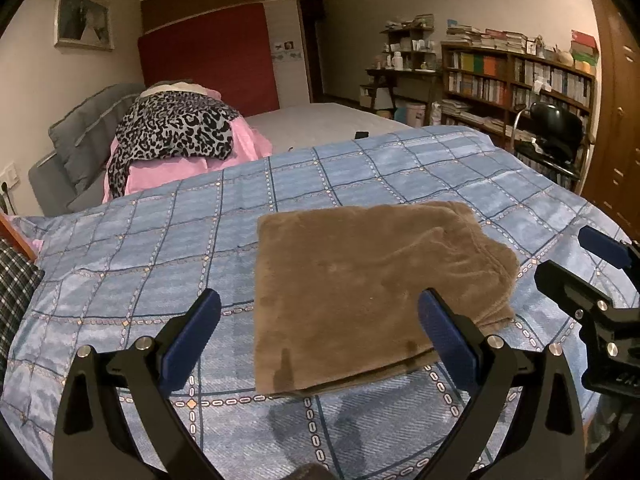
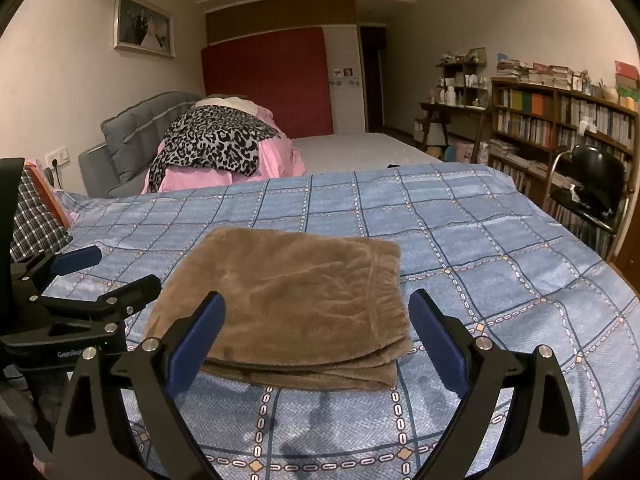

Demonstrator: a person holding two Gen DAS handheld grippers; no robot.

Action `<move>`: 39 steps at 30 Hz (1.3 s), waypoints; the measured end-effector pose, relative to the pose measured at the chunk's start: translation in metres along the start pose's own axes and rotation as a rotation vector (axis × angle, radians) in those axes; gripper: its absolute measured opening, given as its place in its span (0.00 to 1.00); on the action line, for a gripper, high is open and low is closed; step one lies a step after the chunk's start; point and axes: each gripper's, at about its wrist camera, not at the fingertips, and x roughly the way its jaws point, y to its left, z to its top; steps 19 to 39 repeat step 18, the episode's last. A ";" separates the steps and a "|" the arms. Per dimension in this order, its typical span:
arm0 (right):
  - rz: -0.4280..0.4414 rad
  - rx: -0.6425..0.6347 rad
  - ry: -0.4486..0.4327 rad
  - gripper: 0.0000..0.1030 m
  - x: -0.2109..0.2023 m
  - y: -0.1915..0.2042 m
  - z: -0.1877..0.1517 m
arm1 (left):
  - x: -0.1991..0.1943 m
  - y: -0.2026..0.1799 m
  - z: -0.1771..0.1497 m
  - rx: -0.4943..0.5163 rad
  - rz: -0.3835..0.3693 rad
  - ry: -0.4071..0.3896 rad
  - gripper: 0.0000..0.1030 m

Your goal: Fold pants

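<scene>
We see the brown pants (image 1: 376, 292) lying folded into a thick, squarish stack on the blue checked bedspread (image 1: 152, 240), toward its near edge. Our left gripper (image 1: 320, 336) hangs above the pants' near left part with its jaws spread wide and nothing between them. Our right gripper (image 2: 316, 336) hangs above the pants' near edge, likewise wide apart and empty. Beyond the pants, past the bedspread's far edge, a leopard-print cloth (image 1: 176, 128) is draped over pink bedding (image 1: 244, 144).
</scene>
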 end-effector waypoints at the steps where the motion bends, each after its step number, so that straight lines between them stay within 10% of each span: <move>1: -0.001 0.001 0.001 0.89 0.000 0.000 0.000 | 0.000 -0.001 0.000 0.003 0.002 -0.002 0.97; 39: -0.009 0.020 0.015 0.89 0.006 -0.003 -0.006 | 0.014 0.007 -0.004 -0.038 0.025 0.049 0.97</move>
